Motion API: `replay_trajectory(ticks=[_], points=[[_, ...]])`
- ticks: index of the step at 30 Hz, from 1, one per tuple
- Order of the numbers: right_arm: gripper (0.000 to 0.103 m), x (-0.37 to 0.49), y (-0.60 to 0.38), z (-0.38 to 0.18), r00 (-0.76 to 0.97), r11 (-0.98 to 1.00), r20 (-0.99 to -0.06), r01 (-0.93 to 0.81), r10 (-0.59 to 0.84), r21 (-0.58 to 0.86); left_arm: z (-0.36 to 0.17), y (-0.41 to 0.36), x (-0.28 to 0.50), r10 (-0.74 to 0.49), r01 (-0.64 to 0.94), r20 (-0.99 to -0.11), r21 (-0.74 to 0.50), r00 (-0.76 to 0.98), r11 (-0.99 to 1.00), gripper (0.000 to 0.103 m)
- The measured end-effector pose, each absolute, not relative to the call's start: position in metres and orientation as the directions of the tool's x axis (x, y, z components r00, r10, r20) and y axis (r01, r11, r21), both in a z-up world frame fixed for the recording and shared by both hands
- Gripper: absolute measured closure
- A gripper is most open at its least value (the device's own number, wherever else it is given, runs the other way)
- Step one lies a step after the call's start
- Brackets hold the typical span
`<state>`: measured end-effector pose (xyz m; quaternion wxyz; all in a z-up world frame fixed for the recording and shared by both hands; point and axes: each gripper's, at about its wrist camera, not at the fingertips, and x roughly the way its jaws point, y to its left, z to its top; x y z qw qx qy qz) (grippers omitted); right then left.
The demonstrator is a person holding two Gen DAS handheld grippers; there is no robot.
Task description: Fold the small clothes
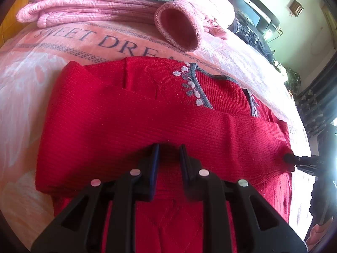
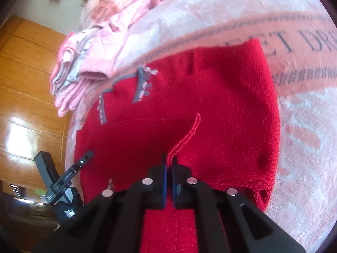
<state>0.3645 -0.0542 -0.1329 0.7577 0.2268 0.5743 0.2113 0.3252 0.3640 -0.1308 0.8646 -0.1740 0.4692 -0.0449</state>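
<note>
A red knitted sweater [image 1: 147, 109] with grey-and-white leaf trim at the neck lies on a pink blanket [image 1: 27, 88]. A band of it is folded across the body. My left gripper [image 1: 169, 147] holds the near edge of that band, its fingers close together with red knit between them. My right gripper [image 1: 294, 159] pinches the band's right end. In the right wrist view my right gripper [image 2: 168, 161] is shut on a seamed edge of the sweater [image 2: 210, 105]. The left gripper [image 2: 89, 154] shows at the sweater's left edge.
A stack of folded pink and grey clothes [image 1: 94, 10] sits beyond the sweater, with a pink ribbed cuff [image 1: 179, 27] lying open beside it. Dark clothing [image 1: 252, 33] is heaped at the far right. A wooden wardrobe [image 2: 25, 73] stands past the bed edge.
</note>
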Motion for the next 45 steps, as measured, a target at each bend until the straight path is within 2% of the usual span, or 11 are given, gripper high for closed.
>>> replay_trajectory(ticks=[3,6,10,13,14,18,23,29,31,33,45], points=[[0.1,0.357,-0.058,-0.116,0.314,0.838,-0.783,-0.093,0.537,0.538,-0.121,0.36,0.319,-0.232,-0.066,-0.787,-0.326,0.572,0.943,0.077],[0.1,0.355,-0.063,-0.116,0.356,0.891,-0.821,-0.088,0.446,0.446,-0.125,0.353,0.319,-0.208,-0.031,-0.799,-0.272,0.565,0.962,0.077],[0.1,0.363,-0.061,-0.151,0.281,0.9,-0.859,-0.047,0.428,0.433,-0.134,0.349,0.32,-0.192,-0.014,-0.795,-0.245,0.575,0.969,0.077],[0.101,0.362,-0.066,-0.155,0.294,0.886,-0.843,-0.028,0.451,0.464,-0.135,0.353,0.322,-0.209,-0.025,-0.796,-0.271,0.568,0.962,0.077],[0.099,0.36,-0.069,-0.153,0.297,0.88,-0.837,-0.028,0.459,0.473,-0.134,0.355,0.323,-0.221,-0.03,-0.799,-0.286,0.56,0.958,0.077],[0.076,0.328,-0.084,-0.118,0.378,0.879,-0.802,-0.079,0.463,0.47,-0.116,0.363,0.304,-0.25,-0.064,-0.805,-0.335,0.537,0.94,0.079],[0.067,0.231,-0.101,-0.079,0.414,0.872,-0.769,-0.189,0.488,0.452,-0.094,0.369,0.218,-0.277,0.032,-0.813,-0.305,0.512,0.952,0.066],[0.062,0.101,-0.105,-0.097,0.308,0.885,-0.83,-0.195,0.465,0.423,-0.107,0.394,0.106,-0.27,0.003,-0.867,-0.296,0.419,0.955,0.064],[0.062,0.068,-0.106,-0.102,0.296,0.894,-0.845,-0.188,0.446,0.406,-0.111,0.401,0.07,-0.248,-0.02,-0.88,-0.28,0.405,0.96,0.06],[0.06,0.037,-0.105,-0.102,0.304,0.906,-0.855,-0.188,0.421,0.379,-0.114,0.406,0.045,-0.254,-0.027,-0.884,-0.287,0.392,0.958,0.05],[0.057,-0.025,-0.096,-0.108,0.314,0.906,-0.85,-0.164,0.423,0.391,-0.142,0.41,-0.028,-0.319,-0.055,-0.865,-0.367,0.388,0.929,0.044]])
